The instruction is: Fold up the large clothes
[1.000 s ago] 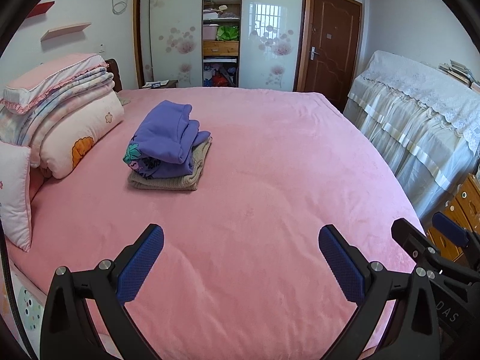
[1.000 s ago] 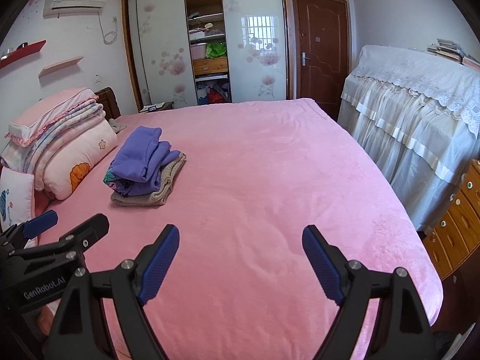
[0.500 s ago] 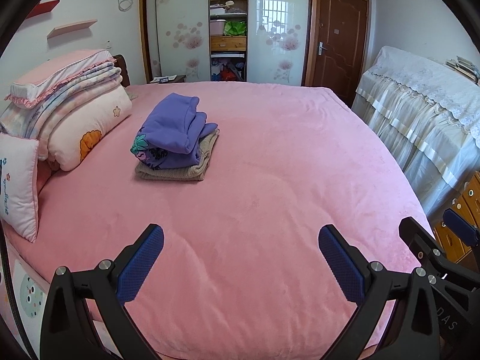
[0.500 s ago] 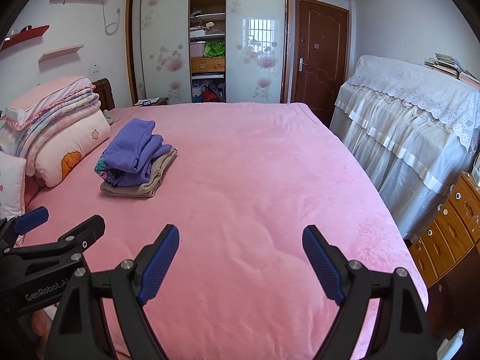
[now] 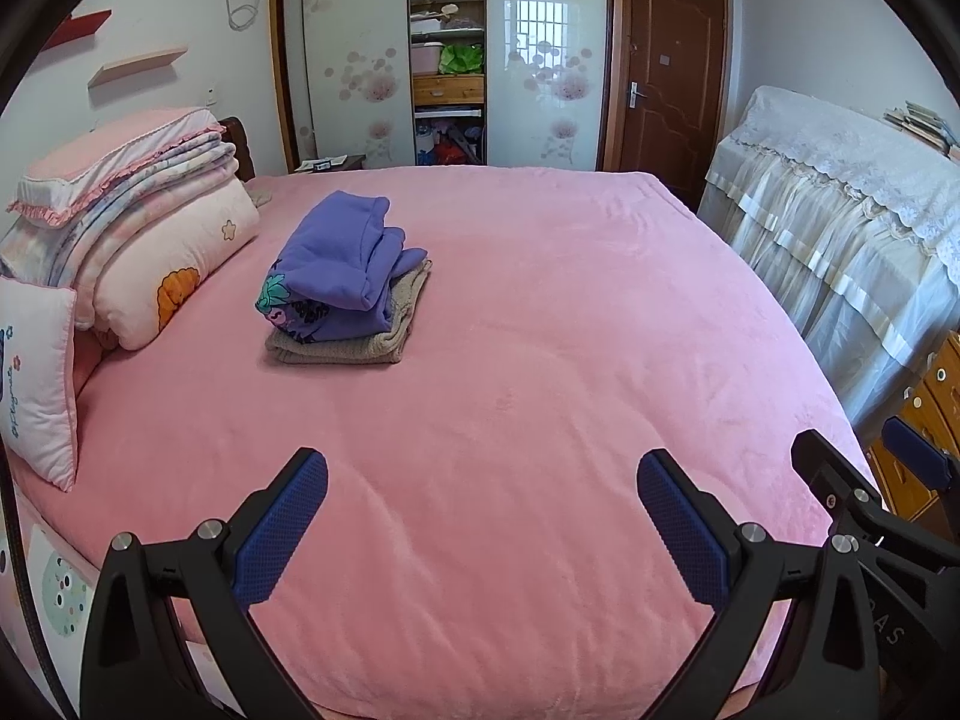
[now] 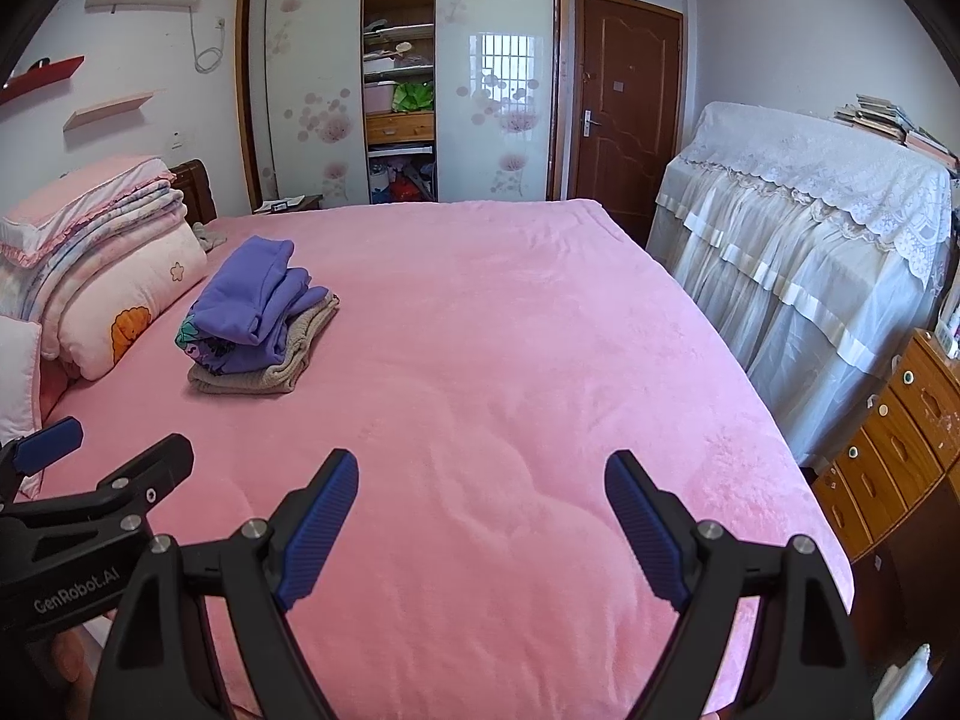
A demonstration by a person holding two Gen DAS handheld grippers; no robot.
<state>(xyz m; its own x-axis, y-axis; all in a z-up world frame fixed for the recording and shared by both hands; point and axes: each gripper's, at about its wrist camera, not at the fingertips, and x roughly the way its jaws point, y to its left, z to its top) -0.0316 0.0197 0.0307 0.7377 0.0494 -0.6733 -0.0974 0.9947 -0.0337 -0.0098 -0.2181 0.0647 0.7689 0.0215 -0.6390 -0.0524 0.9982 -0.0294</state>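
A folded purple garment (image 5: 345, 264) (image 6: 255, 306) lies on top of a folded beige knit (image 5: 360, 342) (image 6: 282, 369), stacked on the left half of the pink bed (image 5: 540, 360) (image 6: 510, 360). My left gripper (image 5: 480, 480) stands open over the near edge of the bed, nothing between its blue pads. My right gripper (image 6: 480, 474) is open too, also empty, beside the left one. In the left wrist view the right gripper shows at the right edge (image 5: 864, 468). In the right wrist view the left gripper shows at the lower left (image 6: 105, 450). Both are well short of the stack.
Pillows and a folded quilt (image 5: 138, 228) (image 6: 102, 258) pile up at the bed's left. A lace-covered piece of furniture (image 5: 840, 228) (image 6: 810, 240) and a wooden drawer chest (image 6: 894, 432) stand to the right. An open wardrobe (image 5: 447, 54) and a brown door (image 6: 624, 102) are beyond.
Both views have tilted and pulled back a little, so the stack and the bed sit lower in the frame. Both grippers stay open and empty.
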